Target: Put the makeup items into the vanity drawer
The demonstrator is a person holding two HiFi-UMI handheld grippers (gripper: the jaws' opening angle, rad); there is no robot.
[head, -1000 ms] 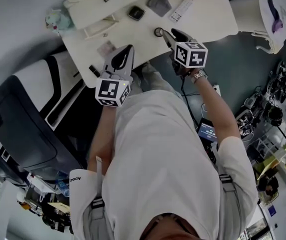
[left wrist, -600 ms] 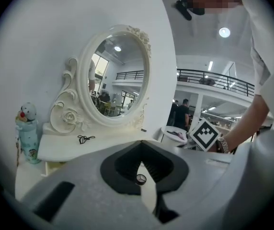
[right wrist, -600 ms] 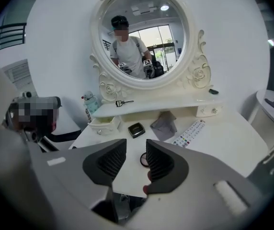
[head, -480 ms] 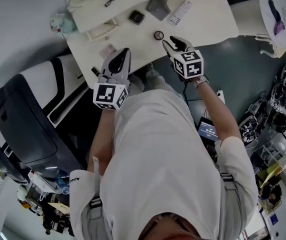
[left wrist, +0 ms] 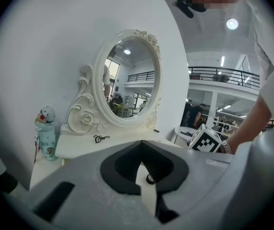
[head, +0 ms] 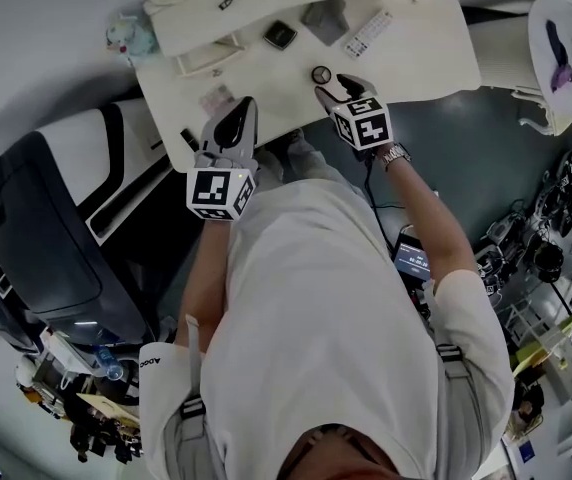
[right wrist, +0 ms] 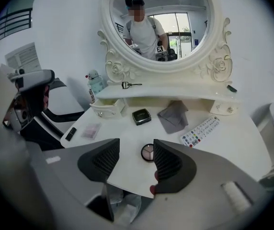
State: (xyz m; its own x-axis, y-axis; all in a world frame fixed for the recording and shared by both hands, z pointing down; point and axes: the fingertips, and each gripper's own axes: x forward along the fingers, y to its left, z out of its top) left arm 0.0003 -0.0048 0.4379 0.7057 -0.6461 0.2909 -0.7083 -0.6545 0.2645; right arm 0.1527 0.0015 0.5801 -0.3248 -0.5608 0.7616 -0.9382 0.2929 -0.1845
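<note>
Possibly the right claw (head: 332, 90), jaws just opening with nothing gripped, shoves the round compact (head: 320, 74), lying just ahead near the bench (head: 426, 43) edge, off it; left claw (head: 238, 126) sits closed, empty.

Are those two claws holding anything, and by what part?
Nothing is held. The left gripper is shut and empty; the right gripper has just been opening its jaws, nothing between them, the round compact untouched just ahead.
</note>
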